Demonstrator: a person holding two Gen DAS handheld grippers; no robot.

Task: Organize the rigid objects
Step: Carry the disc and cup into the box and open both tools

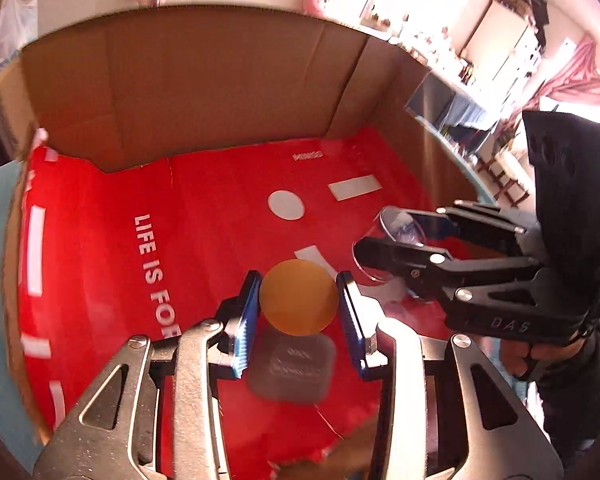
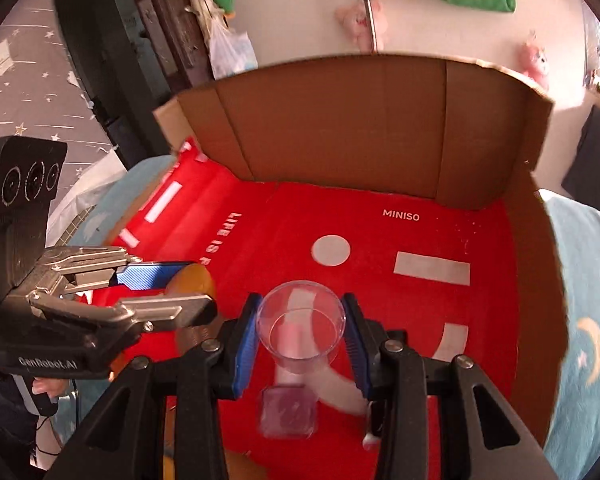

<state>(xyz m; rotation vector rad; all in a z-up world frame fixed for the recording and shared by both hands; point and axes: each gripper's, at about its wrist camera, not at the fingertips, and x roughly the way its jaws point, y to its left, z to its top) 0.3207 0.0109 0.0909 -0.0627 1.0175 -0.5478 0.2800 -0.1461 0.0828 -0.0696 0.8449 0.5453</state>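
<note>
Both my jaws are clamped on cups above the box.

My left gripper (image 1: 299, 300) grips an orange cup (image 1: 299, 298) between its blue pads; my right gripper (image 2: 301, 330) grips a clear plastic cup (image 2: 301, 326). Both hang over the red printed floor (image 2: 400, 300) of the open cardboard box (image 2: 340, 120), side by side.

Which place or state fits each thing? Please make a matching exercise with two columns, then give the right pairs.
1. orange-capped bottle
2. clear cup
3. white circle
4. cardboard box

a. printed on the red floor
b. between the right gripper's pads
c. holds the red floor
d. between the left gripper's pads

Pairs: 1-d, 2-b, 3-a, 4-c
</note>
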